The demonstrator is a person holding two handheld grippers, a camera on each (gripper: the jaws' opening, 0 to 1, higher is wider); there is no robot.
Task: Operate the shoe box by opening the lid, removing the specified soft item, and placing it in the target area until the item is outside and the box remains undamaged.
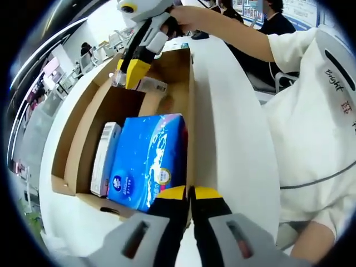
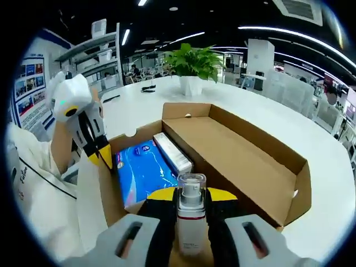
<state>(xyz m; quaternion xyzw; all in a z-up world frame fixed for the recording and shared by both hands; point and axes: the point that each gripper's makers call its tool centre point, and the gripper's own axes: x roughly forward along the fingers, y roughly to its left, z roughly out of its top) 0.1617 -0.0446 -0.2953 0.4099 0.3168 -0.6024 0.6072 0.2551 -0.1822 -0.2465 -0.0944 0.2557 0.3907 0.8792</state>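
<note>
Inside the box (image 1: 178, 72), flat on its floor, lies the blue tissue pack (image 1: 149, 158), the soft item as I judge it, with a narrow white carton (image 1: 105, 157) touching its long side. The lid (image 2: 245, 153) is already thrown back and rests open on the white table (image 2: 267, 105). In the left gripper view the left gripper (image 1: 189, 194) sits at the near wall of the box, its yellow-tipped jaws pressed together with nothing visible between them; whether they pinch the cardboard edge I cannot tell. The pack begins just beyond those tips and runs lengthwise away from them, toward the far end of the box. At that far end the right gripper (image 1: 133, 69) hangs over the box, clamped on a small pump bottle (image 2: 191, 214), which the right gripper view shows upright between its jaws. From that view the pack (image 2: 143, 171) lies ahead and to the left, its long axis pointing toward the left gripper (image 2: 100, 153), seen beside the far box wall. So the left gripper is the nearer one and the free one; the right is occupied. My judgement is that the pack must be taken by its near short end or its free long edge, since the carton blocks the other side. A potted plant (image 2: 192, 67) stands well beyond the box.
</note>
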